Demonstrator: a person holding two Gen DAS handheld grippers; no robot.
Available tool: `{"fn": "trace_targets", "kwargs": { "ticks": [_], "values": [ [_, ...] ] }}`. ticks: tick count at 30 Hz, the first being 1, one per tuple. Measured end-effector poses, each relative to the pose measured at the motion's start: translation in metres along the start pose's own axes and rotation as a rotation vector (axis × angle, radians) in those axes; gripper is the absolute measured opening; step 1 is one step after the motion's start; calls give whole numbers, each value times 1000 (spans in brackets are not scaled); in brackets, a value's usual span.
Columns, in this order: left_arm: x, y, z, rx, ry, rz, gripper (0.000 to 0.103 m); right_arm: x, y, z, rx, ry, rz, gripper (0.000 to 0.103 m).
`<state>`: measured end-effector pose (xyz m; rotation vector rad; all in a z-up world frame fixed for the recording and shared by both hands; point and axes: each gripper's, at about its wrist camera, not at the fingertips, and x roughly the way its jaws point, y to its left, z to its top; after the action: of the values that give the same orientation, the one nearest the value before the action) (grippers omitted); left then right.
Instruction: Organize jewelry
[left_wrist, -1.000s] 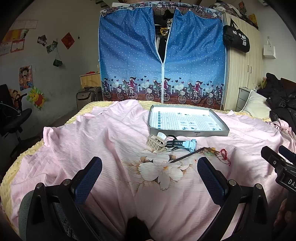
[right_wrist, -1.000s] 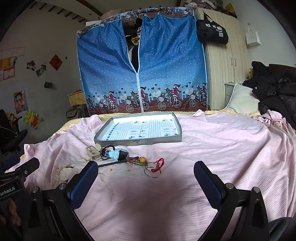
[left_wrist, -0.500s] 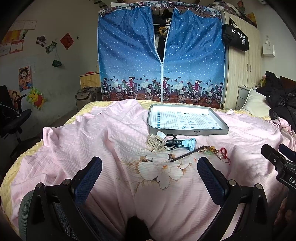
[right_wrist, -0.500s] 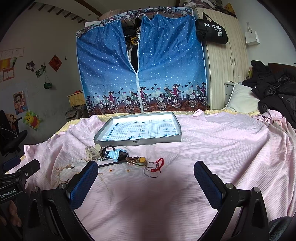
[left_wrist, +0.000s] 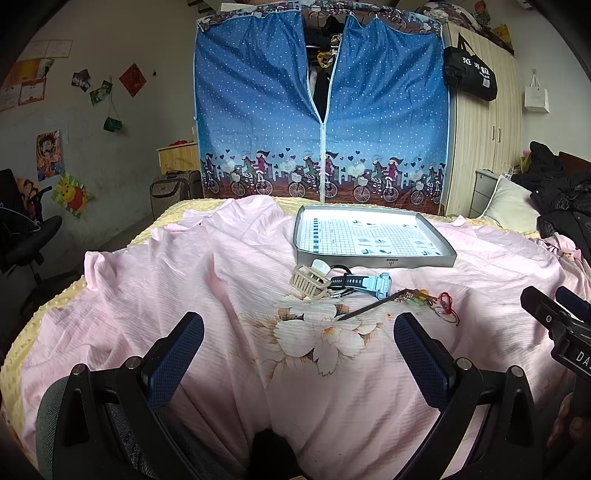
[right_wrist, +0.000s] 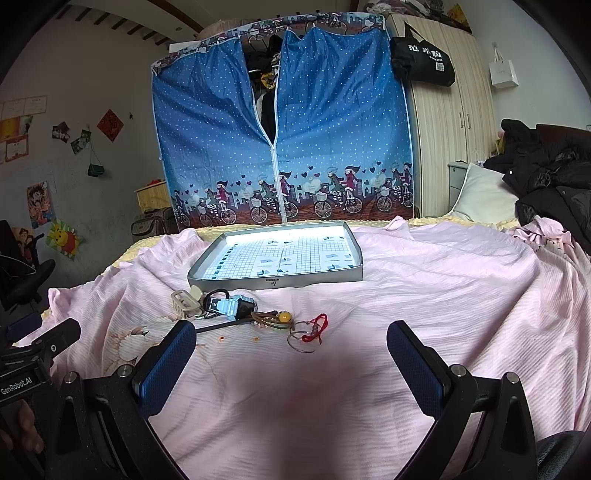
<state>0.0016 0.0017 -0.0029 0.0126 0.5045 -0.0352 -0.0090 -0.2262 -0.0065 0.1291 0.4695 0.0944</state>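
Both tools, left (left_wrist: 298, 352) and right (right_wrist: 291, 352), are hanging spread wide and empty over the bed (right_wrist: 424, 280). The jewelry pile (right_wrist: 258, 314) is lying just before the tray (right_wrist: 280, 282), untouched. Sorting is only beginning; next comes reaching forward for the red string (right_wrist: 318, 325).

Right tool (right_wrist: 291, 354) held low over the bed's pink sheet (right_wrist: 424, 280), jaws spread wide, nothing between the blue pads (right_wrist: 166, 363). Grey tray (right_wrist: 275, 282) with grid-printed liner lies flat at 12 o'clock from the tool. Jewelry cluster just in front of the tray: beige hair claw (right_wrist: 183, 303), light-blue watch (right_wrist: 229, 305), dark thin stick (right_wrist: 221, 326), beaded bracelet with yellow bead (right_wrist: 283, 316), red cord (right_wrist: 318, 326) lying over a metal ring (right_wrist: 303, 340). Left tool (right_wrist: 40, 343) at 9 o'clock, frame edge.
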Motion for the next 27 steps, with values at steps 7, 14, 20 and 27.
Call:
{"fn": "trace_targets", "kwargs": {
  "ticks": [7,14,20,27],
  "values": [
    [0,0,-1,0,0,0,101,0,0,0,3,1,-1,103],
    [0,0,0,0,0,0,101,0,0,0,3,1,0,103],
    [0,0,-1,0,2,1,101,0,-1,0,11,4,-2,103],
    [0,-1,-1,1,3,1,101,0,-2,-1,12,5,-1,103]
  ]
}}
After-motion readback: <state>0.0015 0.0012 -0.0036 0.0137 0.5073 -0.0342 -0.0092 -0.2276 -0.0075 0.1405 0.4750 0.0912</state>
